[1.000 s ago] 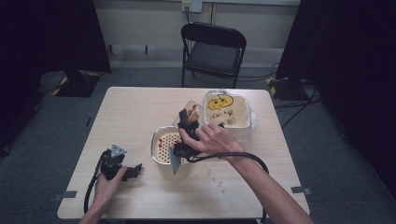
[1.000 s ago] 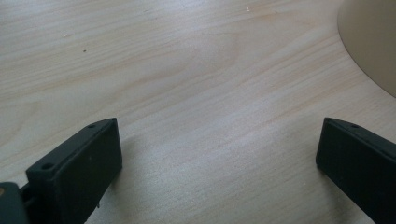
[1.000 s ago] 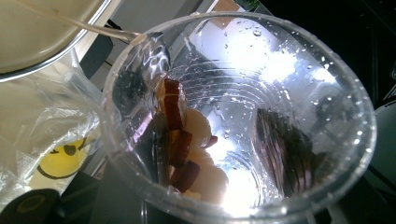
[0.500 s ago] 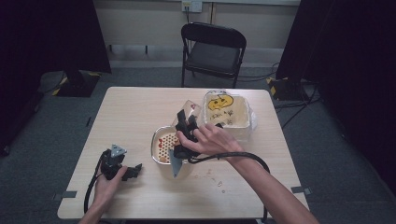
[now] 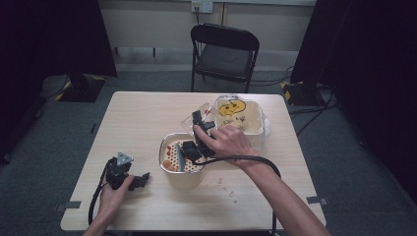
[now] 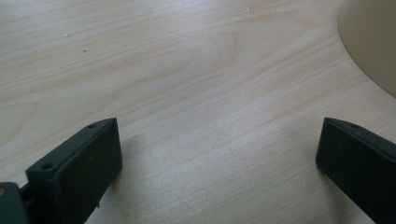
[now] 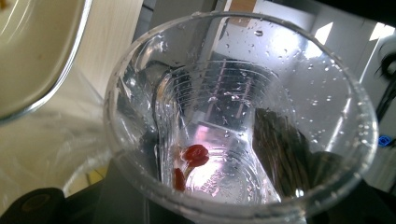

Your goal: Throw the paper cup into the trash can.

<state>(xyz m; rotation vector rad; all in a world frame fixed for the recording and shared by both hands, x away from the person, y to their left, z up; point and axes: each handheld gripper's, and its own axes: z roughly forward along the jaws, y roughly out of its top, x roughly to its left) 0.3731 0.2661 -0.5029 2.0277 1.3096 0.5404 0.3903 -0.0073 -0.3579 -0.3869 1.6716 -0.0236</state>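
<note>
The right hand-held gripper (image 5: 199, 132) is clamped on a clear plastic cup (image 7: 238, 121), tipped above the round bowl (image 5: 182, 169) near the middle of the bench (image 5: 142, 123). A few red bits (image 7: 194, 156) cling inside the wet cup. A square container (image 5: 246, 118) with a yellow face sits just behind the hand, toward the far right corner. The left hand-held gripper (image 5: 133, 179) rests near the front left edge, jaws wide apart over bare wood, the bowl's side (image 6: 373, 42) just beside it. A black chair (image 5: 223, 54) stands beyond the far edge.
</note>
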